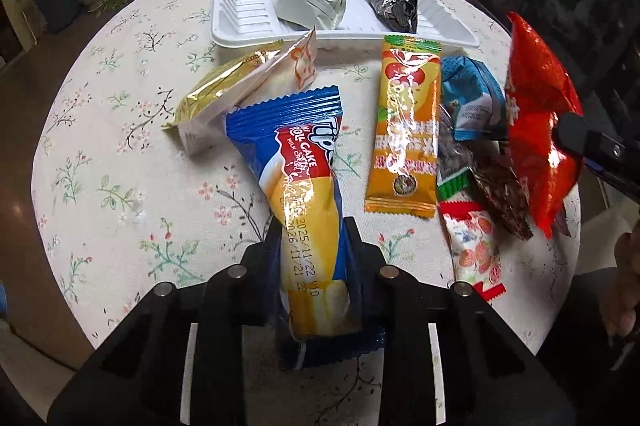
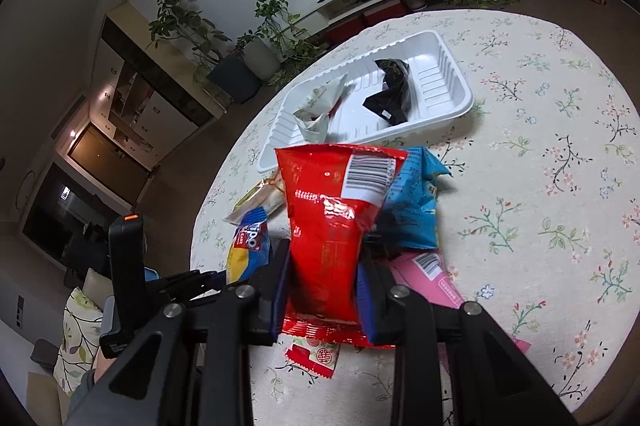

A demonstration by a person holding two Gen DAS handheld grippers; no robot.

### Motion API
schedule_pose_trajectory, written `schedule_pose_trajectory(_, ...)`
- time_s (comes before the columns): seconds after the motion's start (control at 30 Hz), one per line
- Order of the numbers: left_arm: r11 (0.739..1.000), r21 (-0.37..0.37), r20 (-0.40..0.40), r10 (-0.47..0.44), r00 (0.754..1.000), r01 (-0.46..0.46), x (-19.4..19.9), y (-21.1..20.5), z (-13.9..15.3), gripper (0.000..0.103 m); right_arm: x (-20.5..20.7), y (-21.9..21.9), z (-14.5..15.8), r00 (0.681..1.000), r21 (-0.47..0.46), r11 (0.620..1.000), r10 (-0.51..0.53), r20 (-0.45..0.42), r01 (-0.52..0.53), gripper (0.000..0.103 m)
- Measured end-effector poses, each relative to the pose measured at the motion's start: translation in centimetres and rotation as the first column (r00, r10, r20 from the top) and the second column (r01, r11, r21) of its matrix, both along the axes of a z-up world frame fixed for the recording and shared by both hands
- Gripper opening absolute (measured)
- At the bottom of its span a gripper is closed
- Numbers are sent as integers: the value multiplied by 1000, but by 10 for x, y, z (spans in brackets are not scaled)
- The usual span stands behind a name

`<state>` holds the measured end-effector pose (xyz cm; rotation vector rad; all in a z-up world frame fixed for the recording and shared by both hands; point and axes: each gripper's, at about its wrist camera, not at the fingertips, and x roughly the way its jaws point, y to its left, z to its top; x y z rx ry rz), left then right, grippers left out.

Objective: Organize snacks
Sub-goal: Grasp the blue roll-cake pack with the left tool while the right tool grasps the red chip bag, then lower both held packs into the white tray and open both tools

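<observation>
Tray (image 1: 240,6) holds two packets; fingers grip two.

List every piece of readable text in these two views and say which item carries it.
"ROLL CAKE" and a date stamp, "2025/11/22" over what looks like "2026/11/21": blue-and-yellow cake packet held in the left gripper.
"Tipo": same packet, right wrist view.
Red double-happiness sign: small red-and-white packet.
Barcode and print on the red snack bag in the right gripper: too small.
Orange packet, blue packet, pink packet: print illegible.
</observation>
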<state>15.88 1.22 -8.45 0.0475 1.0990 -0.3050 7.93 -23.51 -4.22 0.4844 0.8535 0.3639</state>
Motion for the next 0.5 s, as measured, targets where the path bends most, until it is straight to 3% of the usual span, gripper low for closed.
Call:
schedule_pose_trajectory(0.27,981,-192,-27,-12,1000,6,-35,26,10,25,-2,-7,4,1000,29,1000,-5,4,5,32)
schedule_pose_trajectory(0.43,937,-350,-8,-8,1000,4,-58,50,31,25,-4,-16,12,1000,70,998,-6,-1,6,32)
schedule_pose_trajectory(0.5,925,-380,14,-11,1000,15,-57,57,45,25,-6,-23,19,1000,94,995,-15,2,15,32)
